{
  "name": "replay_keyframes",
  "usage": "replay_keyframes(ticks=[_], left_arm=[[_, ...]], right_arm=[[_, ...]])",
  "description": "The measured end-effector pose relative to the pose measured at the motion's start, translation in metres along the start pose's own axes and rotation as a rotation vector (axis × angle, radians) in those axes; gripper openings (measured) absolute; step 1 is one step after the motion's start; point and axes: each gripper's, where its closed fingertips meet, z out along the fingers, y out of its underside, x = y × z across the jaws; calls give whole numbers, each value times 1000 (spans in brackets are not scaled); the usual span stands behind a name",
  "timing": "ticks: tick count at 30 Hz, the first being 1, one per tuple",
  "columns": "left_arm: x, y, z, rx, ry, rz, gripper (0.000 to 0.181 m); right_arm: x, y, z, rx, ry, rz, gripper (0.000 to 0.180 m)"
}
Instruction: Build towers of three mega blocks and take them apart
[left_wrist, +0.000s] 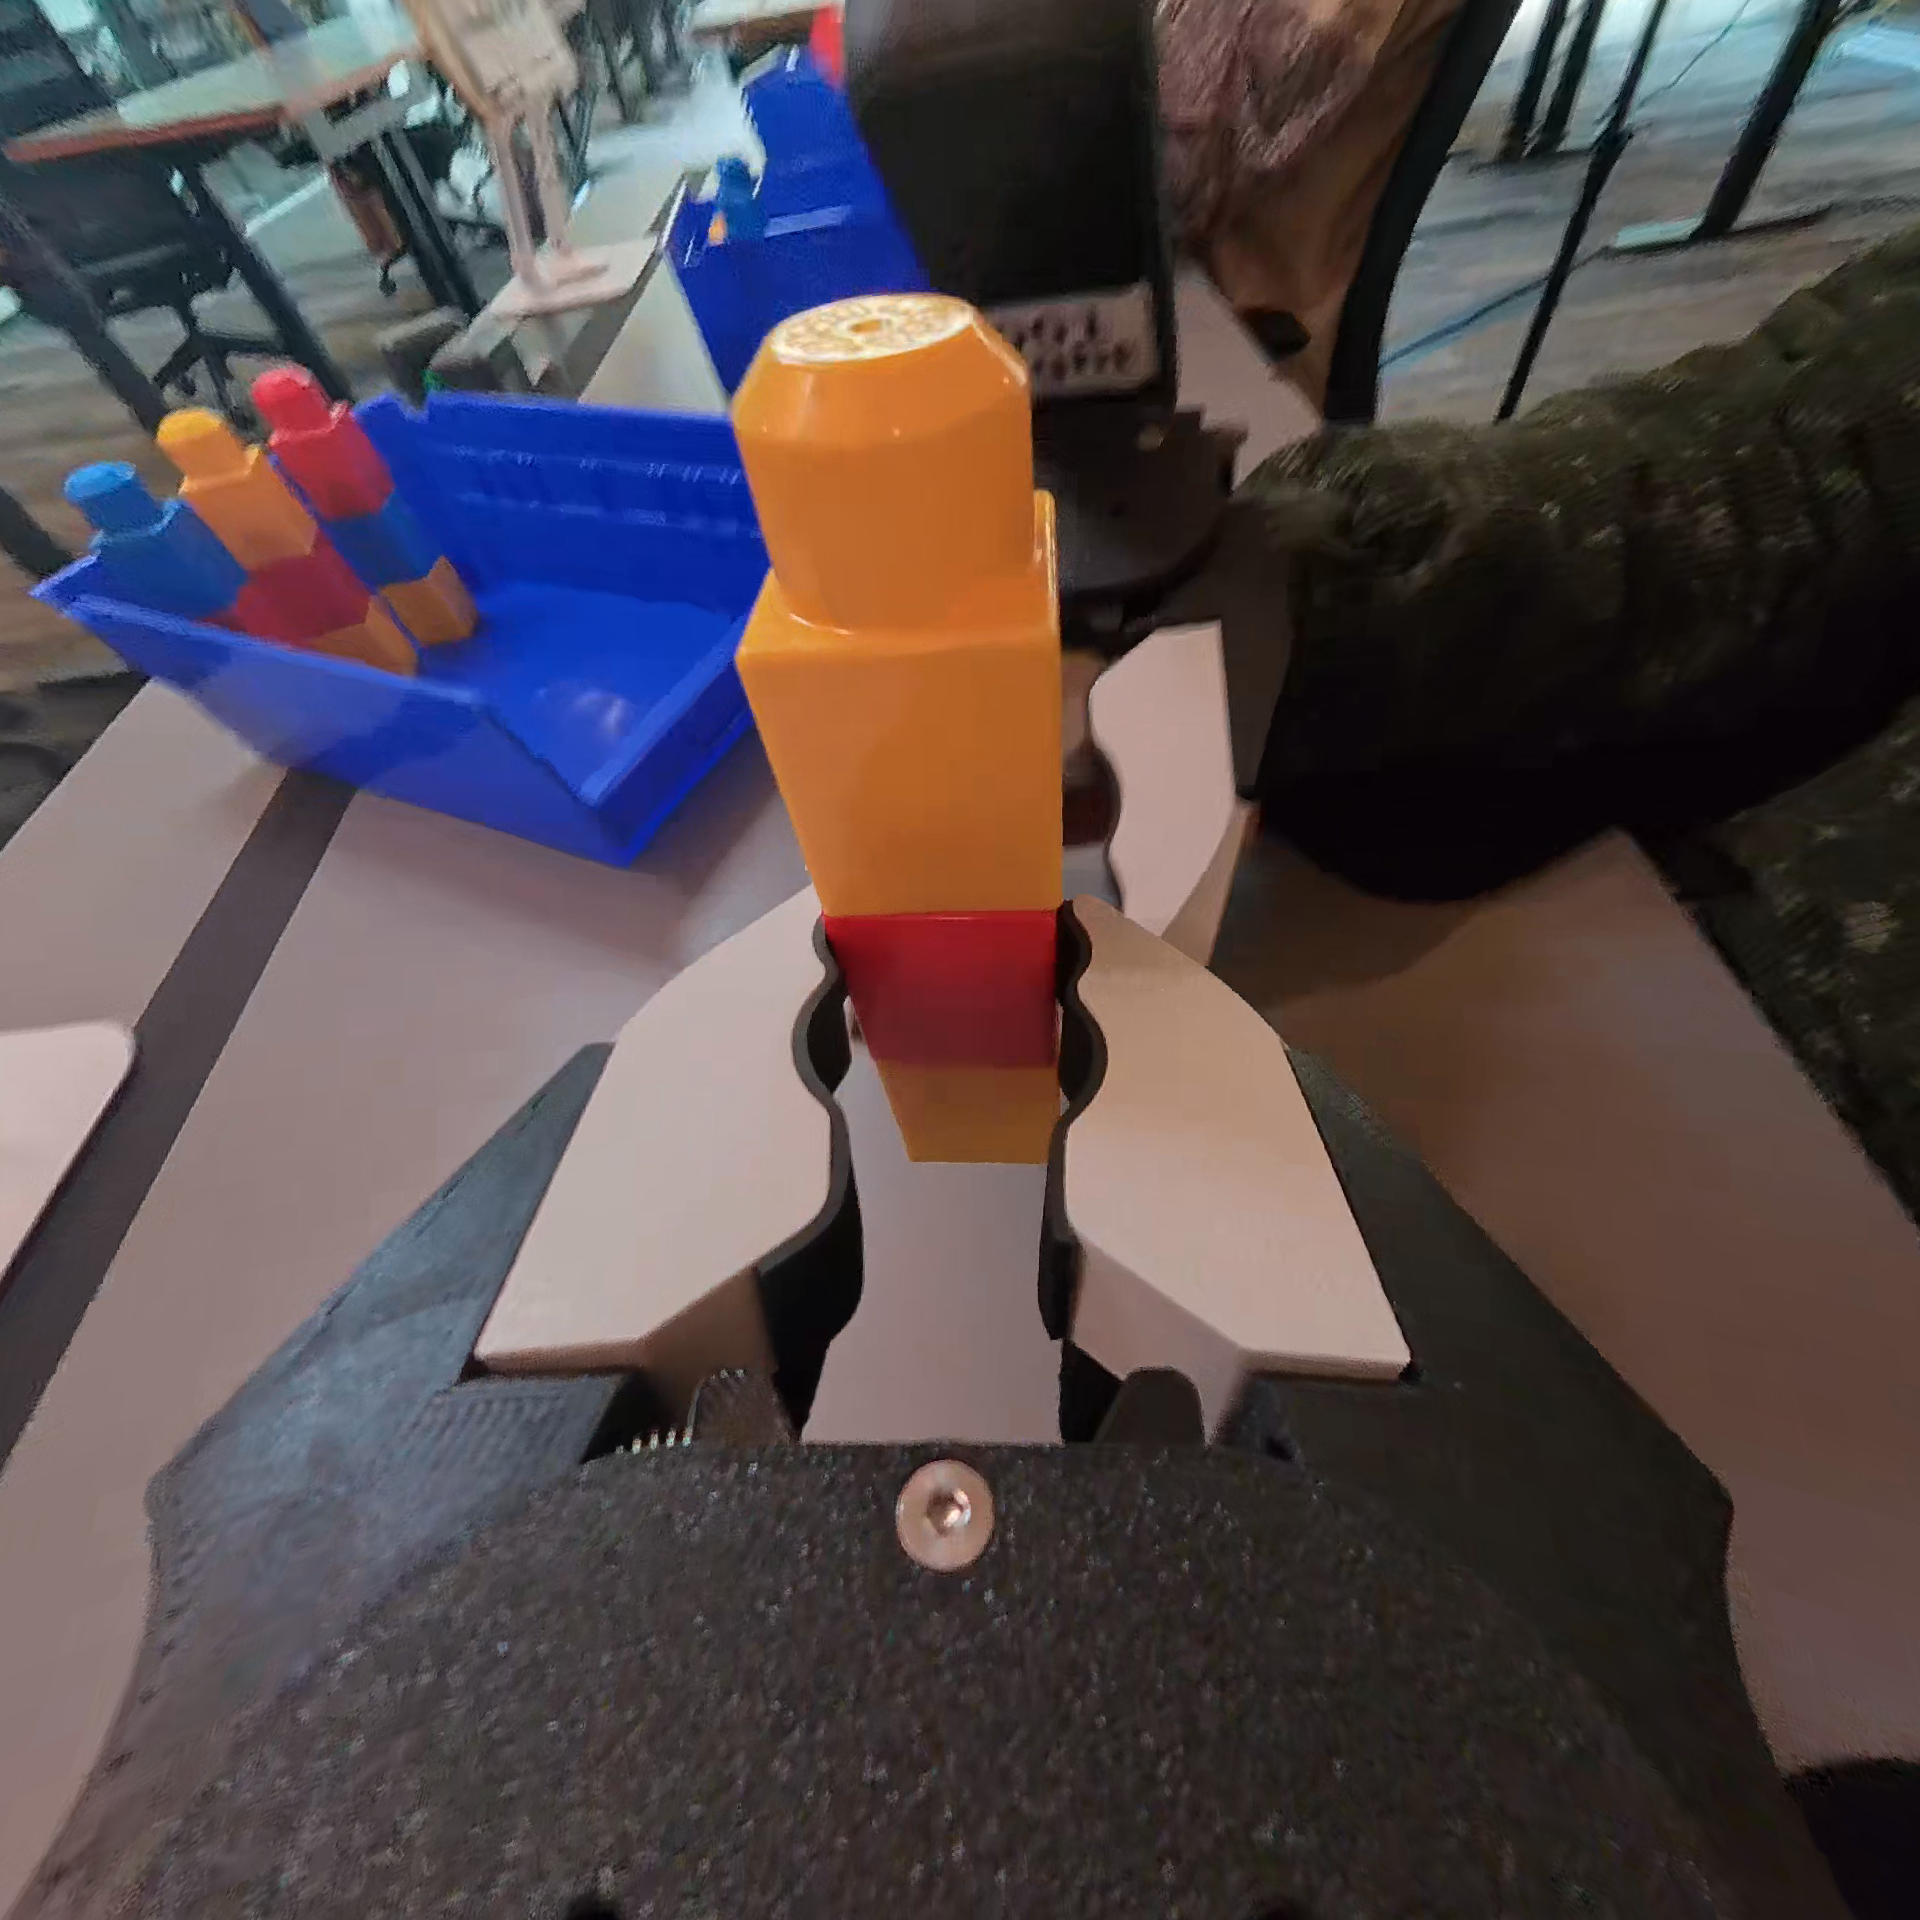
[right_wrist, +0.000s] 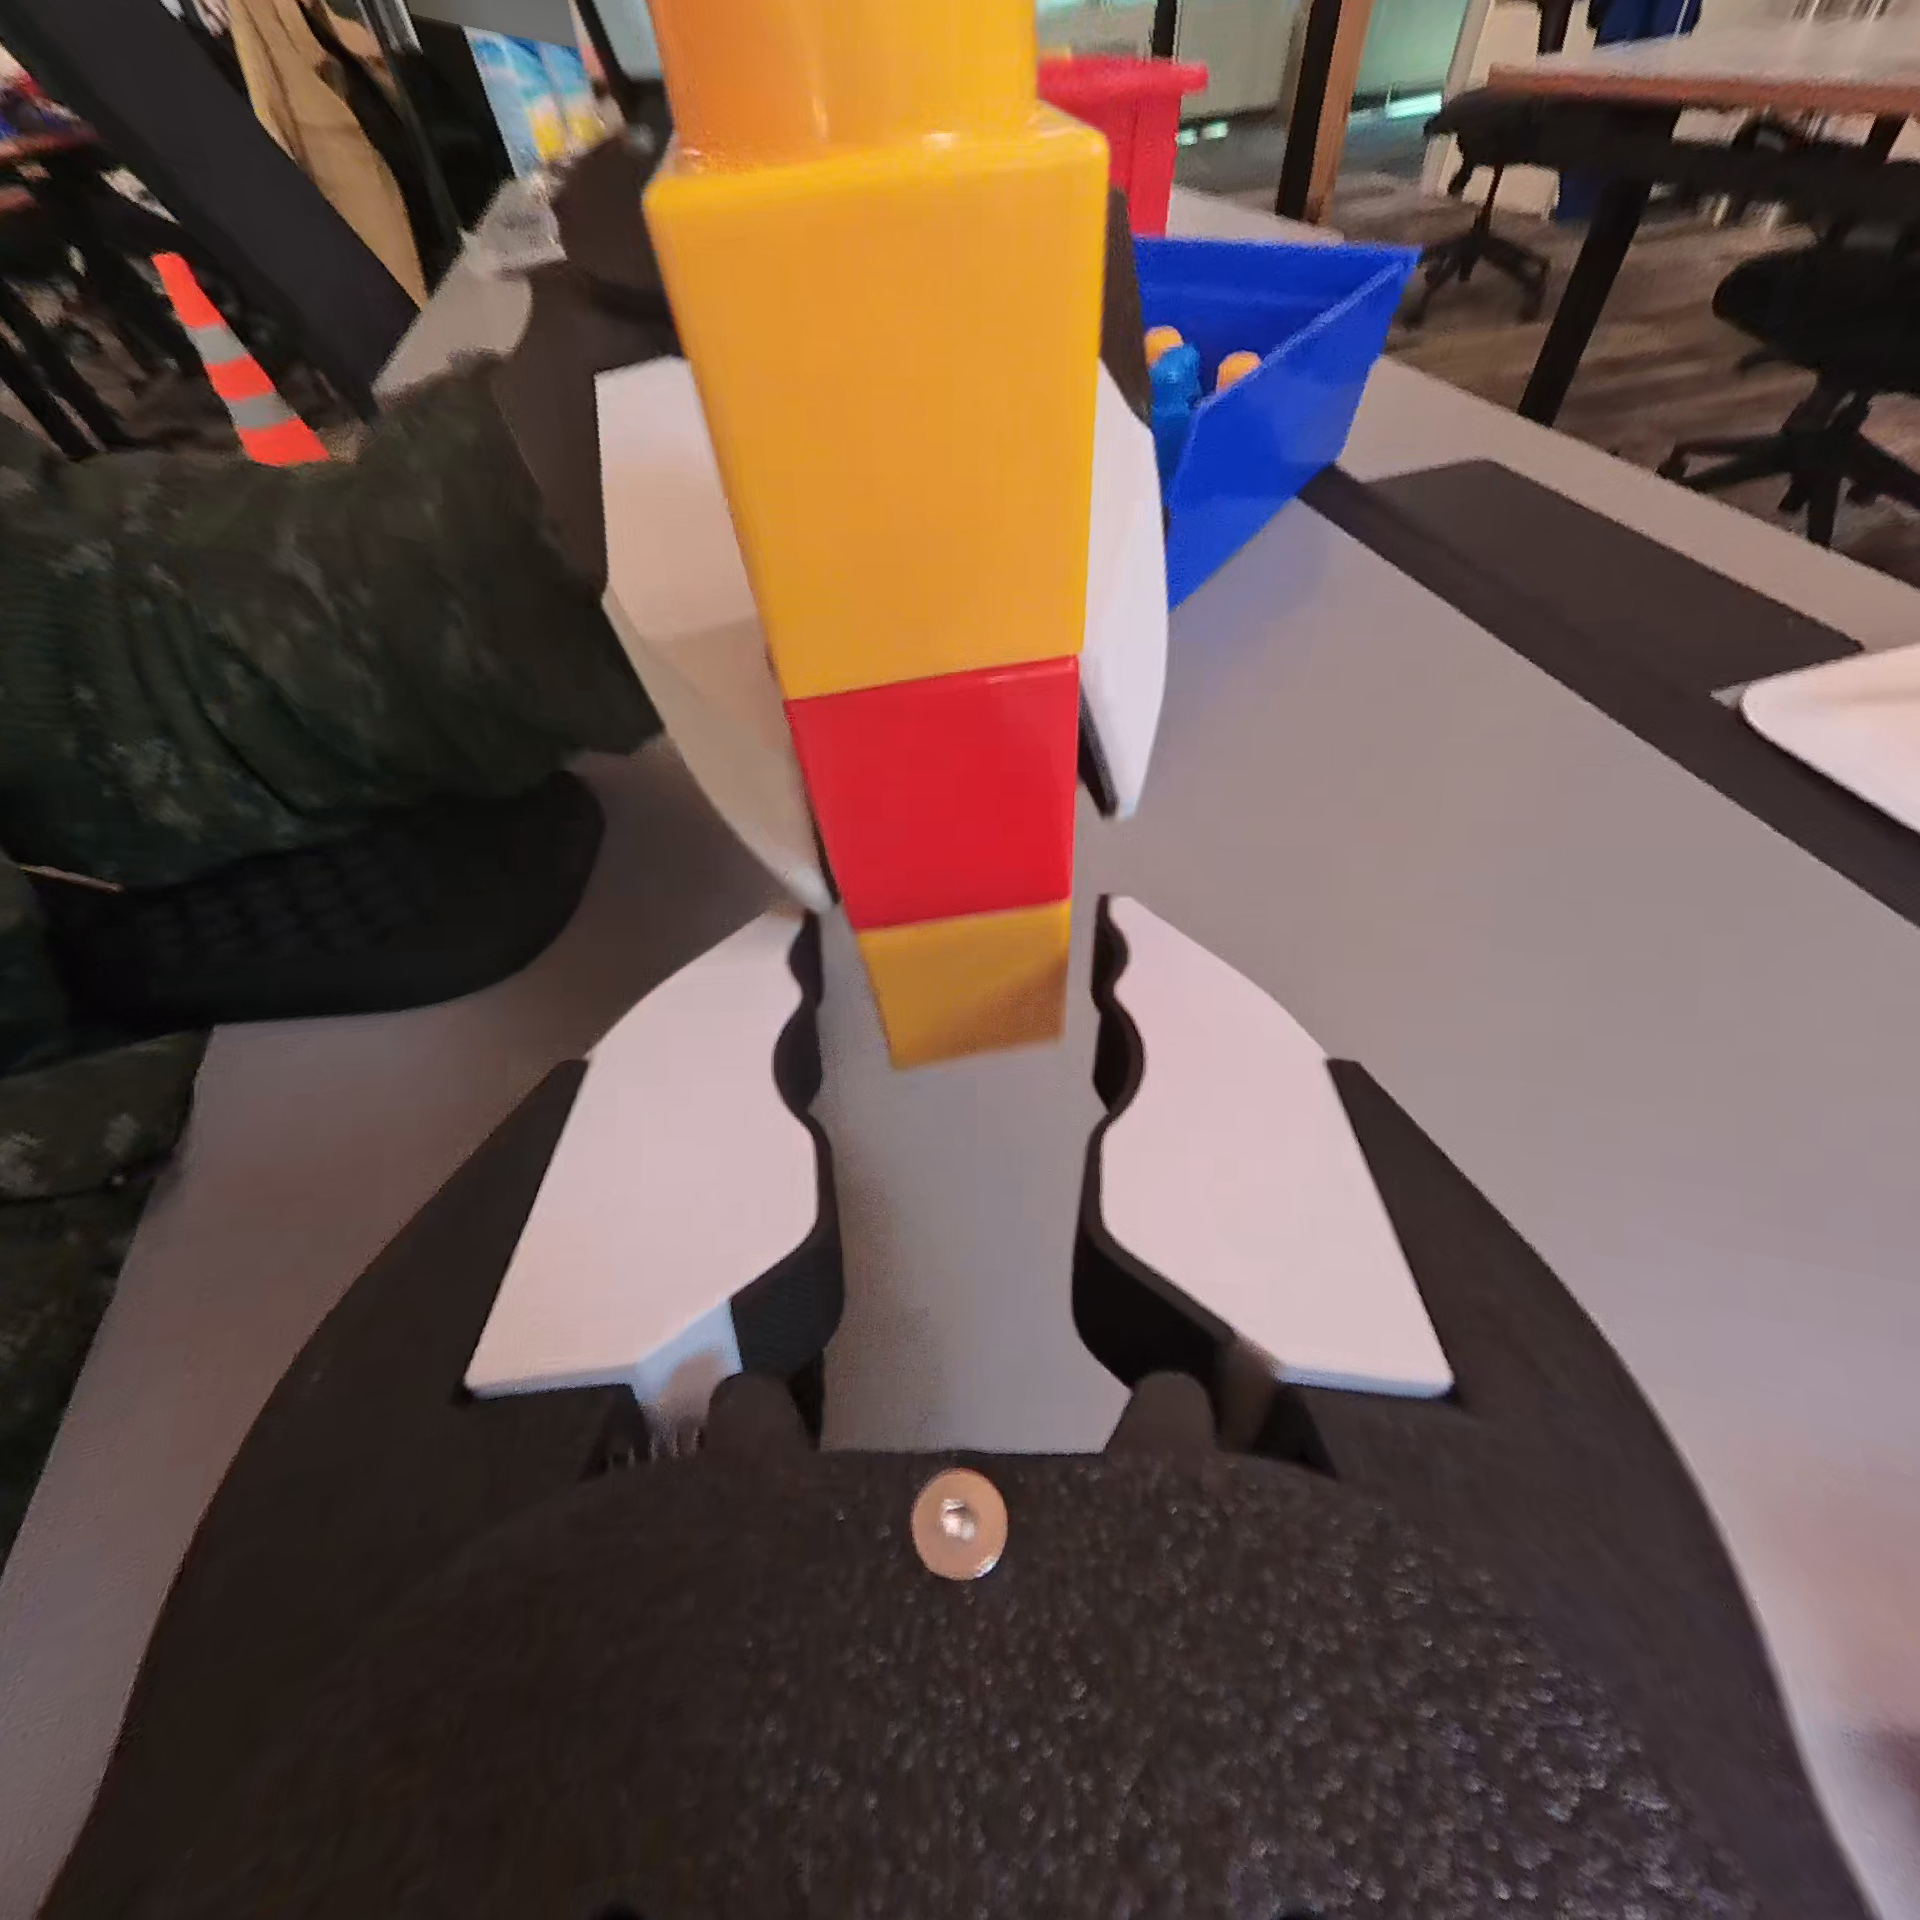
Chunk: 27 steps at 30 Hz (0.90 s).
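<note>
The left tool (left_wrist: 951, 997) is clamped on the red block (left_wrist: 951, 987), the middle piece of a three-block tower (left_wrist: 914, 748) that stands upright between its white fingers (left_wrist: 1153, 1060). An orange block (left_wrist: 904, 748) with a round stud on top sits above the red one, and a second orange block (left_wrist: 971, 1112) shows below it, just above the pale desk (left_wrist: 364, 935).

The right tool (right_wrist: 956, 997) faces the same tower (right_wrist: 914, 520) from the other side. Its fingers (right_wrist: 1226, 1122) stand apart, one on each side of the bottom orange block (right_wrist: 966, 987), with a clear gap on both sides, so it grips nothing. Beyond the tower in this view, the left tool's white fingers (right_wrist: 707, 727) press against the red block (right_wrist: 940, 795). A dark green knitted sleeve (right_wrist: 260, 623) reaches in from the left.

Farther off to the left of the left tool, a blue bin (left_wrist: 540, 707) lies on the desk holding three finished towers (left_wrist: 281, 520) in blue, orange and red, set side by side. A second blue bin (left_wrist: 769, 260) sits farther back. In the right wrist view a blue bin (right_wrist: 1278, 416) with a few blocks in it stands far right on the desk (right_wrist: 1403, 935).
</note>
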Motion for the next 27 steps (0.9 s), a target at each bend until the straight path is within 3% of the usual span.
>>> replay_keyframes(ticks=[3, 7, 10, 13, 17, 20, 25, 27], left_arm=[[-11, 37, -8, -217, -51, 21, 37], [-8, 89, -11, -518, -37, 54, 37], [6, 94, -3, -533, 38, 45, 37], [8, 102, -2, -596, 45, 59, 37], [0, 85, -2, -463, 5, 48, 38], [-38, 43, -14, -188, -180, -2, 36], [-103, 3, -66, 164, -589, -98, 1], [-115, 3, -79, 212, -691, -114, 0]], right_arm=[[14, -1, -10, -2, 64, -20, 60], [17, -17, -22, 65, 93, -57, 56], [13, -8, -16, 10, 76, -79, 53], [3, 4, -7, -37, 27, -100, 33], [3, -6, -13, -24, 43, -106, 32], [28, -30, -39, 65, 178, -76, 32], [132, -58, -131, 135, 677, 34, 32], [181, -55, -173, 100, 898, 98, 32]])
